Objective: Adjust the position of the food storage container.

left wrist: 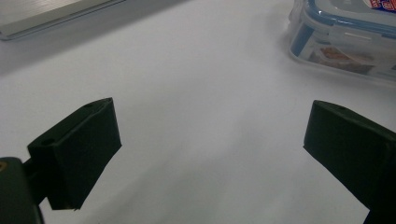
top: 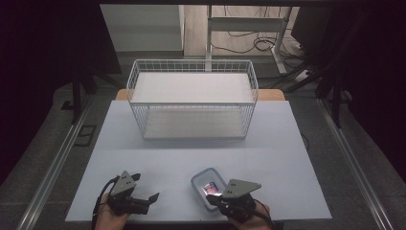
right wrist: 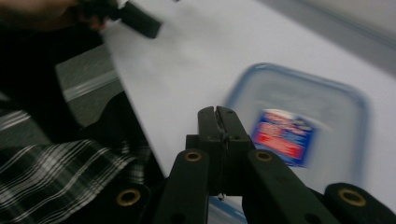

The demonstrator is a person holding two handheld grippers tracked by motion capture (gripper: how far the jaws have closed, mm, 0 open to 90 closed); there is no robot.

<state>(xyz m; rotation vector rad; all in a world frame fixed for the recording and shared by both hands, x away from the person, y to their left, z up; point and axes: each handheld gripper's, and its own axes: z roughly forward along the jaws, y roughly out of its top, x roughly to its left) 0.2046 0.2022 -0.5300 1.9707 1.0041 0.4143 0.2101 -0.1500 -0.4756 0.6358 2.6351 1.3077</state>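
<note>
High view: wire basket point(top: 192, 98) stands at far half of table point(top: 143, 158). Clear lidded container point(top: 207, 187) sits near front edge, just beside right gripper point(top: 214, 197). Left gripper point(top: 149, 199) well apart to left, jaws spread.

Left gripper view: left gripper point(left wrist: 210, 154) jaws wide apart over bare table point(left wrist: 201, 79); container point(left wrist: 345, 37) at upper right, lid latched.

Right gripper view: right gripper point(right wrist: 218, 114) jaws pressed together, nothing between. Container point(right wrist: 303, 121) blurred beyond tips, probably not touched.
</note>
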